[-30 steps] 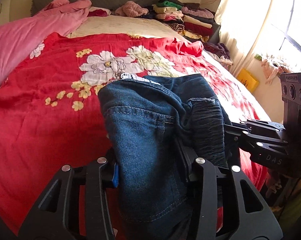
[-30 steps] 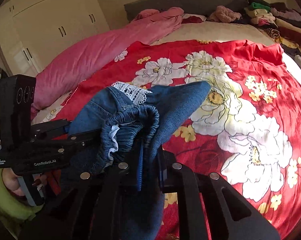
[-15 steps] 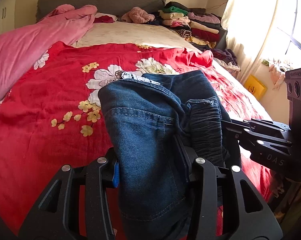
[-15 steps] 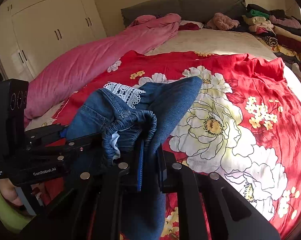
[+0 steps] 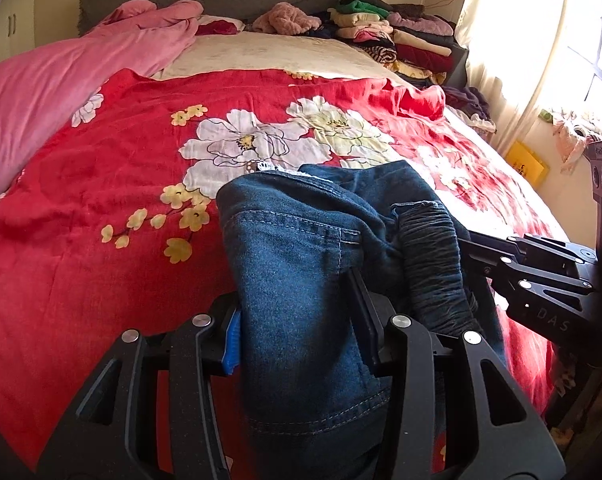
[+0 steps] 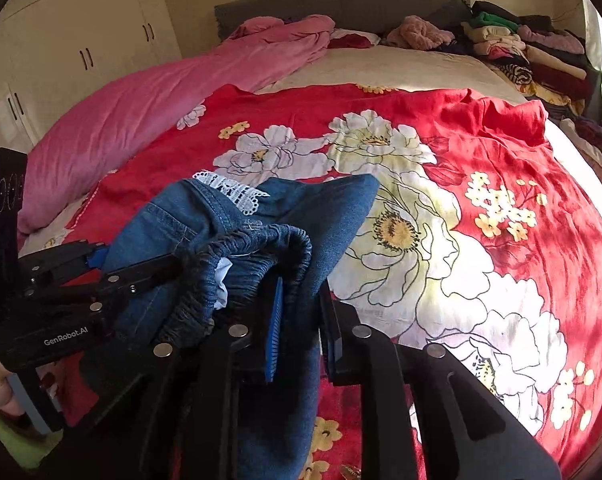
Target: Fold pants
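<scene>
Jeans: bunched denim jeans held up at lower centre of both views, above the red floral bedspread.
Left gripper: clamped on a thick fold of denim.
Right gripper: jaws have just been opening; the denim sits loosely between them, and I judge it released.
Long axis: runs from the jaws up-frame toward the headboard, lace-trimmed end farthest.
Nearer hand: both grippers side by side at the bundle.

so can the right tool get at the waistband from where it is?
Probably yes: the right tool sits open right beside the waistband, denim between its jaws, which have just been opening; nothing blocks it.
</scene>
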Motion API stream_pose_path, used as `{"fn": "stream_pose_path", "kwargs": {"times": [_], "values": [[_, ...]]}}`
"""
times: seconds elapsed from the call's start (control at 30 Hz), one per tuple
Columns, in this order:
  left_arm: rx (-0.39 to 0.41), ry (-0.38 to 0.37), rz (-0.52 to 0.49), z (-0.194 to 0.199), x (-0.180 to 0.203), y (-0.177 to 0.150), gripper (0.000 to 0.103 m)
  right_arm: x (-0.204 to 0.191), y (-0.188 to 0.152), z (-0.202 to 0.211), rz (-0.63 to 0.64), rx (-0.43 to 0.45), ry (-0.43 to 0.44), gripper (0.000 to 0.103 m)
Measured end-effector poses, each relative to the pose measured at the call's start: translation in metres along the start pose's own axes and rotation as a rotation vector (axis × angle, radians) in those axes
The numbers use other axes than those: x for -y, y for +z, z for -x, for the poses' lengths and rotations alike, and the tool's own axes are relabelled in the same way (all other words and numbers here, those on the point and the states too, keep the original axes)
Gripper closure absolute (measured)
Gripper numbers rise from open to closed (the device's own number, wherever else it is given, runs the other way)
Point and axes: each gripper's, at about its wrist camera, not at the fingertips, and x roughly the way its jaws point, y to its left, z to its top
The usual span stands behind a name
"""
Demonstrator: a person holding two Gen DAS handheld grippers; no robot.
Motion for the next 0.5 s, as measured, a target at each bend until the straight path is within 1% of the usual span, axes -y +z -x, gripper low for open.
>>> {"fn": "stream_pose_path", "kwargs": {"times": [0.03, 0.2, 0.33, 0.5], "values": [[-0.001, 0.0, 0.002, -0.001, -0.001, -0.001, 0.065, 0.004, -0.001, -0.001, -0.019, -0.002, -0.005, 0.066], [-0.014, 0.007, 0.005, -0.006, -0.004, -0.003, 0.057, 0.015, -0.006, -0.004, -0.057, -0.019, -0.025, 0.056], [-0.023, 0.007, 0.007, -0.009, -0.004, -0.006, 0.051, 0.017, -0.01, -0.008, -0.066, -0.035, -0.035, 0.056], [-0.035, 0.01, 0.008, -0.012, -0.005, -0.008, 0.048, 0.017, -0.014, -0.016, -0.053, -0.063, -0.067, 0.056]]}}
